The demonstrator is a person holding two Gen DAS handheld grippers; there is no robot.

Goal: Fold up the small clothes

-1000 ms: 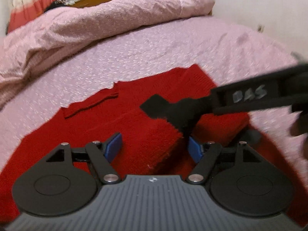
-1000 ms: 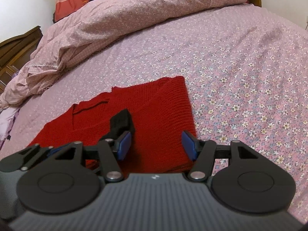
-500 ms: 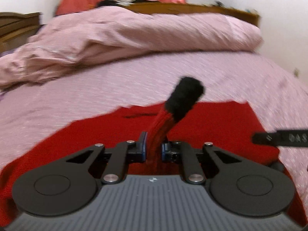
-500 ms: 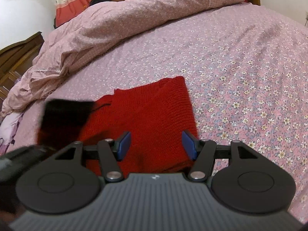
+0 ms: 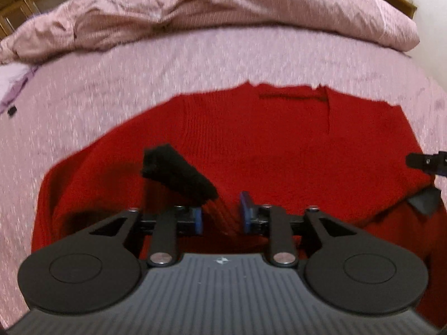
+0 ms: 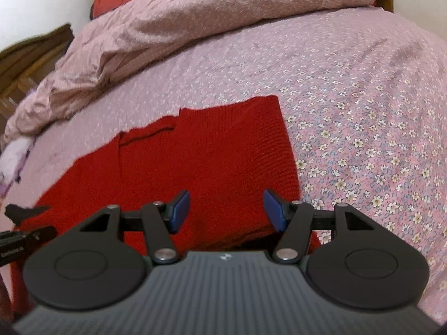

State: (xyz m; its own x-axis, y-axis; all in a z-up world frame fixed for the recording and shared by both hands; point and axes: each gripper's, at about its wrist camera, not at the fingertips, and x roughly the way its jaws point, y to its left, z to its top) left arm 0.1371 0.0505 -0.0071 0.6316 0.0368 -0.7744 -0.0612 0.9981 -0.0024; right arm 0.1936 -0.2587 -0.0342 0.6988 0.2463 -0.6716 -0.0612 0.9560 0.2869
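From the left wrist, the left gripper [image 5: 220, 215] is opening, the red sleeve with its black cuff [image 5: 178, 173] lying loose between the pads, cuff pointing toward ten o'clock across the red sweater [image 5: 279, 150] on the bed [image 5: 195, 64]. From the right wrist, the right gripper [image 6: 226, 209] is hanging open and empty over the sweater's near edge, body stretching toward eleven o'clock. Judging by this, sleeves are being tucked in; folding the body is remaining.

A crumpled pink duvet [image 6: 173, 28] lies across the floral bedsheet [image 6: 363, 106].
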